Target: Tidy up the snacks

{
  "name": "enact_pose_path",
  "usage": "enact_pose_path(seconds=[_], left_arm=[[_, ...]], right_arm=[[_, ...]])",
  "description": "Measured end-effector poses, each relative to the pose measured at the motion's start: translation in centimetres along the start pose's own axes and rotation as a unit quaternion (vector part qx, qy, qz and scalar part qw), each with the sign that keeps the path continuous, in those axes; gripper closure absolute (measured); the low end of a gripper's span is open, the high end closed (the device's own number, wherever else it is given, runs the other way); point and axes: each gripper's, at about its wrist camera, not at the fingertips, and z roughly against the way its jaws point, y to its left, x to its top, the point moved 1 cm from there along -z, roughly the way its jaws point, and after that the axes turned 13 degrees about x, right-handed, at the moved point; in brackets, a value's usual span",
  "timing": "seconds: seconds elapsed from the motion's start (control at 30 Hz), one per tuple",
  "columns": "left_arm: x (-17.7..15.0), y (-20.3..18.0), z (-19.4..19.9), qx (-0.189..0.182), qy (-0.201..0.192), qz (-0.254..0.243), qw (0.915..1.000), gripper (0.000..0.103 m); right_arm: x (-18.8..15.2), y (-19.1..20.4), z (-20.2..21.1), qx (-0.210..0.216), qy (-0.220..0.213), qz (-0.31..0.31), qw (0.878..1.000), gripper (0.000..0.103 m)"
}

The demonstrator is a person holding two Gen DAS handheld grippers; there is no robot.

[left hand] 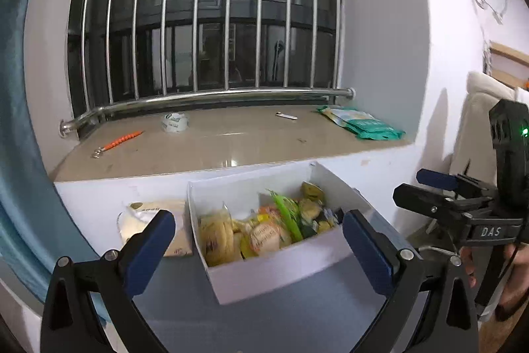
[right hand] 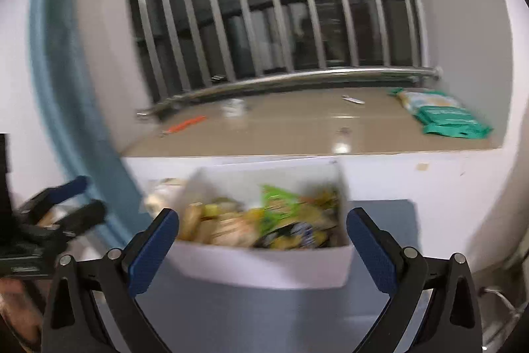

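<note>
A white box (left hand: 271, 270) full of wrapped snacks (left hand: 261, 230) stands on a grey-blue table (left hand: 297, 320) under a window sill. My left gripper (left hand: 258, 237) is open and empty, with the box between and beyond its fingers. A cream snack bag (left hand: 139, 217) lies left of the box, partly behind the left finger. My right gripper (right hand: 263, 240) is open and empty, just before the same box (right hand: 264, 267); its view is blurred. The right gripper also shows in the left wrist view (left hand: 423, 191), right of the box. The left gripper shows in the right wrist view (right hand: 79, 201).
On the beige sill (left hand: 215, 148) lie a green snack pack (left hand: 363, 123), a white tape roll (left hand: 175, 122), an orange beaded item (left hand: 119, 142) and a small white object (left hand: 287, 116). Steel window bars (left hand: 211, 22) stand behind. A blue curtain (left hand: 16, 121) hangs at left.
</note>
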Motion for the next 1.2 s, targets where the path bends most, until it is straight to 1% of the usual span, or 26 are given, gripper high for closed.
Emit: enact_pose_path(seconds=[0.13, 0.23, 0.3, 0.4, 0.43, 0.5, 0.57, 0.6, 0.7, 0.73, 0.77, 0.83, 0.93, 1.0, 1.2], left_arm=[[-1.4, -0.6, 3.7, -0.018, 0.008, 0.002, 0.9998, 0.0], [-2.8, -1.1, 6.9, -0.026, 0.003, 0.002, 0.9997, 0.0], [-3.4, -1.3, 8.5, -0.024, 0.005, 0.004, 0.9997, 0.0], [-4.6, -1.1, 10.9, -0.015, 0.005, 0.018, 0.9997, 0.0], [-4.9, -0.8, 11.6, -0.012, 0.002, 0.024, 0.9996, 0.0], [-5.7, -0.2, 12.8, -0.006, 0.005, 0.04, 0.9992, 0.0], [-6.4, 0.2, 13.6, -0.011, 0.014, 0.047, 0.9987, 0.0], [-6.6, 0.2, 14.0, -0.014, 0.015, 0.045, 0.9988, 0.0], [-7.0, 0.0, 15.0, -0.011, 0.012, 0.038, 0.9992, 0.0], [-7.0, -0.2, 15.3, -0.014, 0.01, 0.033, 0.9993, 0.0], [-7.1, -0.5, 15.6, -0.015, 0.008, 0.027, 0.9995, 0.0], [-7.0, -0.8, 15.8, -0.015, 0.006, 0.02, 0.9997, 0.0], [-6.9, -0.9, 16.2, -0.017, 0.003, 0.023, 0.9996, 0.0], [-6.9, -0.8, 16.1, -0.025, 0.005, 0.028, 0.9993, 0.0], [-7.0, -0.6, 15.8, -0.017, 0.01, 0.032, 0.9993, 0.0]], right_arm=[[-1.8, 3.1, 3.5, -0.018, -0.015, 0.027, 0.999, 0.0], [-3.3, 5.2, 5.7, 0.002, -0.007, 0.022, 1.0, 0.0], [-4.5, 6.5, 7.0, 0.003, 0.003, 0.018, 1.0, 0.0], [-6.2, 8.1, 9.0, -0.032, 0.002, 0.029, 0.999, 0.0], [-6.7, 8.4, 9.6, -0.034, 0.003, 0.028, 0.999, 0.0], [-7.8, 8.4, 10.4, -0.026, 0.016, 0.004, 1.0, 0.0], [-9.0, 8.2, 11.8, -0.019, 0.008, -0.024, 1.0, 0.0], [-9.4, 8.3, 12.4, -0.016, 0.004, -0.027, 0.999, 0.0], [-9.8, 9.2, 13.9, -0.035, 0.001, -0.002, 0.999, 0.0], [-9.7, 9.6, 14.5, -0.043, -0.008, 0.006, 0.999, 0.0], [-9.6, 9.8, 14.7, -0.04, -0.013, 0.007, 0.999, 0.0], [-9.5, 10.3, 14.7, -0.028, -0.01, 0.011, 0.999, 0.0], [-9.6, 10.8, 14.3, -0.033, -0.005, 0.02, 0.999, 0.0], [-9.7, 10.9, 14.1, -0.033, -0.002, 0.024, 0.999, 0.0], [-9.9, 10.8, 14.1, -0.037, 0.0, 0.022, 0.999, 0.0]])
